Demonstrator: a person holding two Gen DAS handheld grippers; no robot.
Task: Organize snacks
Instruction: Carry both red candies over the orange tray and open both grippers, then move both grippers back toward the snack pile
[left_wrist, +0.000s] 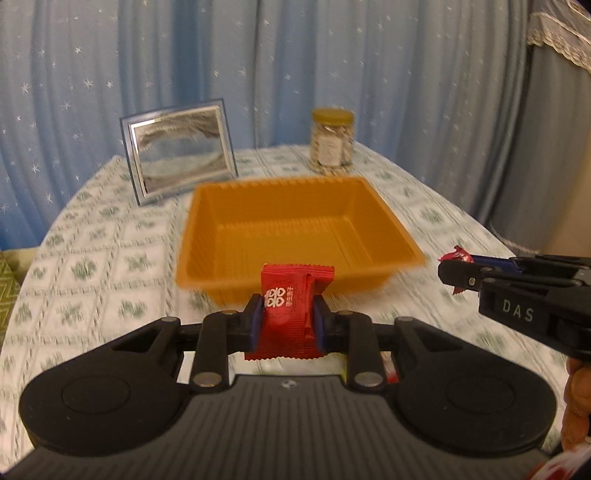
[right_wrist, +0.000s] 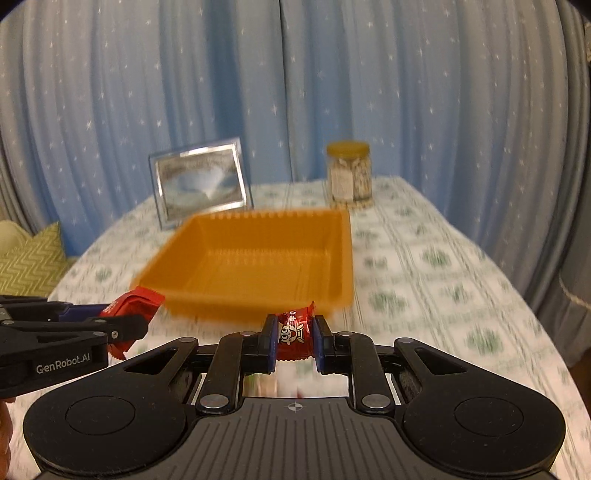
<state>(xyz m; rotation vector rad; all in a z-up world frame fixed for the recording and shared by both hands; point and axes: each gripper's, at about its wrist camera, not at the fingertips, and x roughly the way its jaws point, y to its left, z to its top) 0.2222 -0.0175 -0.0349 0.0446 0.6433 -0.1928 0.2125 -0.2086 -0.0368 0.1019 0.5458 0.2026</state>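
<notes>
My left gripper (left_wrist: 288, 321) is shut on a red snack packet (left_wrist: 291, 295) with white characters, held just before the near wall of an orange plastic tray (left_wrist: 207, 236). My right gripper (right_wrist: 294, 338) is shut on a smaller red wrapped candy (right_wrist: 295, 332), also just short of the orange tray (right_wrist: 343, 251). The tray looks empty inside. The right gripper shows at the right edge of the left wrist view (left_wrist: 458, 275), with its candy (left_wrist: 456, 254) poking out. The left gripper shows at the left of the right wrist view (right_wrist: 125, 321), with its packet (right_wrist: 138, 301).
A silver picture frame (left_wrist: 177, 155) stands behind the tray at the left. A glass jar (left_wrist: 332, 142) with a yellow lid, full of nuts, stands behind it at the right. The round table (left_wrist: 92, 258) has a green-patterned white cloth. Blue starred curtains hang behind. A green cushion (right_wrist: 29, 258) lies left.
</notes>
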